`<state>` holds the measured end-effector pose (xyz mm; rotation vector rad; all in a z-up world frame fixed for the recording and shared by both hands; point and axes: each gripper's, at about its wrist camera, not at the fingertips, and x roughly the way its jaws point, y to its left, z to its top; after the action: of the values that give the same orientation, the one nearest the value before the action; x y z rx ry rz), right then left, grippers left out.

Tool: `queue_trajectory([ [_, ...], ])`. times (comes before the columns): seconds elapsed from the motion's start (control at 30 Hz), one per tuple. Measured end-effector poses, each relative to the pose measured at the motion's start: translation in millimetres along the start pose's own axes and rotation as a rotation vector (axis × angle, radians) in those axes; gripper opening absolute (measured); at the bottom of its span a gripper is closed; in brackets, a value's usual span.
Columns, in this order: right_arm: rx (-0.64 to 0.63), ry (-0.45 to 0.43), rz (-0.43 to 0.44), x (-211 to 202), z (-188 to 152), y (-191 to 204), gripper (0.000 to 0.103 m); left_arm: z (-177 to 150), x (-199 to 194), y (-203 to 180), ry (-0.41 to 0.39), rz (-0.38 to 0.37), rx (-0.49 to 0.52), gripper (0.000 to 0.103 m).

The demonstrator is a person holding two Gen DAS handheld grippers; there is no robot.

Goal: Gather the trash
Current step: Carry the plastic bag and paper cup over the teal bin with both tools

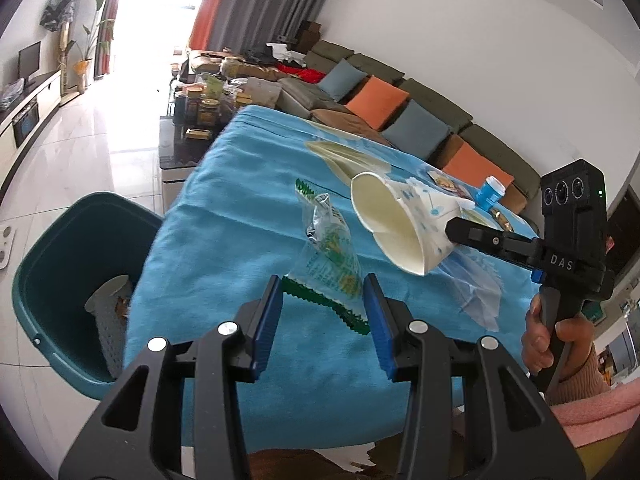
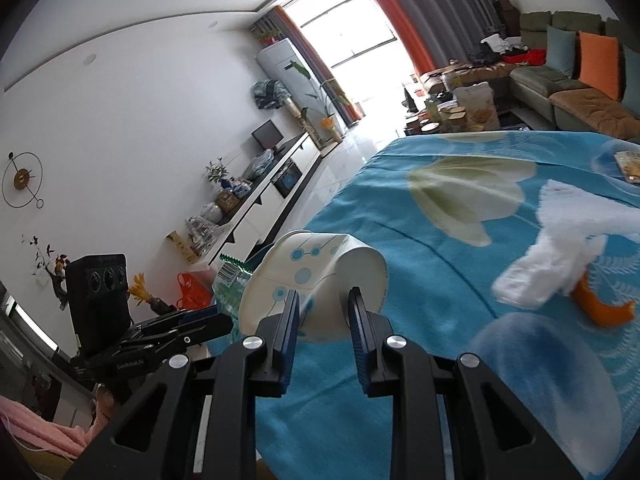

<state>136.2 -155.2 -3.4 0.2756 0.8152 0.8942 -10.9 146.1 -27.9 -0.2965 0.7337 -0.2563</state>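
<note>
My right gripper is shut on a squashed white paper cup with blue dots and holds it above the blue tablecloth. In the left wrist view the cup hangs with its mouth facing left, held by the right gripper. My left gripper is open, its fingers either side of a clear snack wrapper with green zigzag edges lying on the cloth. A teal bin stands on the floor left of the table, with trash in it.
A crumpled white tissue and an orange peel lie on the cloth at right. A clear plastic bag, a blue-capped bottle and a small packet sit farther along. A sofa and a cluttered coffee table stand behind.
</note>
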Motion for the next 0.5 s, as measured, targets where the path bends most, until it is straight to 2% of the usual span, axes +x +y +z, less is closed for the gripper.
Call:
queue_trajectory([
  [0.5,-0.070,0.061,0.069,46,15,34,0.023,1,-33,47,-0.060,0.120,-0.075,0.041],
])
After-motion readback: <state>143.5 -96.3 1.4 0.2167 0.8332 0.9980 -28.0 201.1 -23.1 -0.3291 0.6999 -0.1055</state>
